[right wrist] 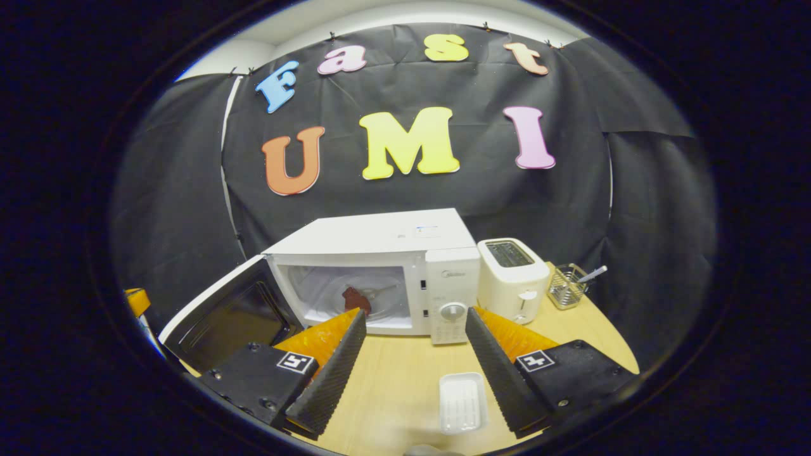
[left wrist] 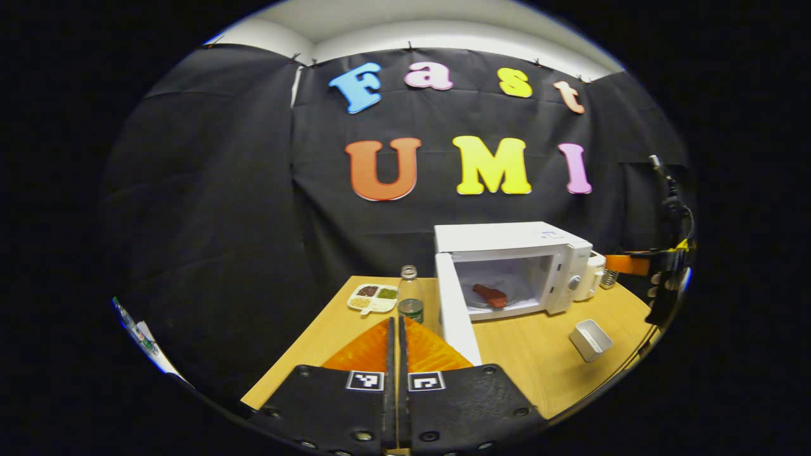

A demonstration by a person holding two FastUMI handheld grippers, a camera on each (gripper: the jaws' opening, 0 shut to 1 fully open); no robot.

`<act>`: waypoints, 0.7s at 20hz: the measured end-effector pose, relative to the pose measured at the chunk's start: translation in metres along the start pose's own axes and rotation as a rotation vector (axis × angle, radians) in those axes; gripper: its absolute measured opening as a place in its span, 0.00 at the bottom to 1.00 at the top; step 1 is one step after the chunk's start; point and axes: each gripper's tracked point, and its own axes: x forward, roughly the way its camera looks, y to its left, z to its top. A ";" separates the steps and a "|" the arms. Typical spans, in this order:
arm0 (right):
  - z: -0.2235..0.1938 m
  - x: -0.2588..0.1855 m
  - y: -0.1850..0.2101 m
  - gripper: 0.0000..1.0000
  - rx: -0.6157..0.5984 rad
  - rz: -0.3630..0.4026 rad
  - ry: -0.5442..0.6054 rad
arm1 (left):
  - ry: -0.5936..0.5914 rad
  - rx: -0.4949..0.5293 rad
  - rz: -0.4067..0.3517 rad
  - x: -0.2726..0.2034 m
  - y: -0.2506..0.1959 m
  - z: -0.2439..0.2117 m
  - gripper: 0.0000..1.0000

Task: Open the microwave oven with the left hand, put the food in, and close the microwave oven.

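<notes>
Presently: microwave door [left wrist: 457, 310] swung wide, stiff, light on its hinge (push at the free edge); food [left wrist: 491, 295] inside the cavity; left gripper [left wrist: 398, 329] closed, empty; right gripper [right wrist: 415, 329] spread, empty.

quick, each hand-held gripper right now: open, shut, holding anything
Left hand-held gripper: shut, holding nothing.
Right hand-held gripper: open, holding nothing.
</notes>
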 end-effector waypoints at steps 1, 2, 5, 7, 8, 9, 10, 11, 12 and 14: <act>0.007 -0.014 -0.013 1.00 0.010 -0.007 -0.003 | 0.005 -0.021 -0.003 0.017 0.005 -0.006 0.02; 0.015 -0.030 -0.026 1.00 0.029 -0.010 -0.009 | 0.018 -0.029 0.010 0.005 0.006 -0.011 0.00; 0.026 -0.065 -0.059 1.00 0.065 0.007 -0.008 | 0.026 0.012 0.064 0.002 0.013 -0.028 0.00; 0.029 -0.084 -0.088 1.00 0.057 0.008 0.001 | 0.041 0.028 0.081 0.001 0.011 -0.042 0.00; 0.033 -0.091 -0.102 1.00 0.048 0.002 -0.003 | 0.051 0.038 0.084 0.002 0.008 -0.051 0.00; 0.036 -0.096 -0.117 1.00 0.035 -0.010 -0.004 | 0.067 0.055 0.092 0.005 0.006 -0.061 0.00; 0.036 -0.100 -0.128 1.00 0.031 -0.023 0.000 | 0.081 0.059 0.097 0.006 0.006 -0.069 0.00; 0.038 -0.104 -0.137 1.00 0.039 -0.034 -0.001 | 0.101 0.047 0.094 0.006 0.004 -0.076 0.00; 0.039 -0.108 -0.146 1.00 0.052 -0.048 -0.004 | 0.100 0.043 0.100 0.008 0.003 -0.079 0.00; 0.038 -0.116 -0.157 1.00 0.067 -0.073 0.001 | 0.117 0.027 0.077 0.010 -0.001 -0.088 0.00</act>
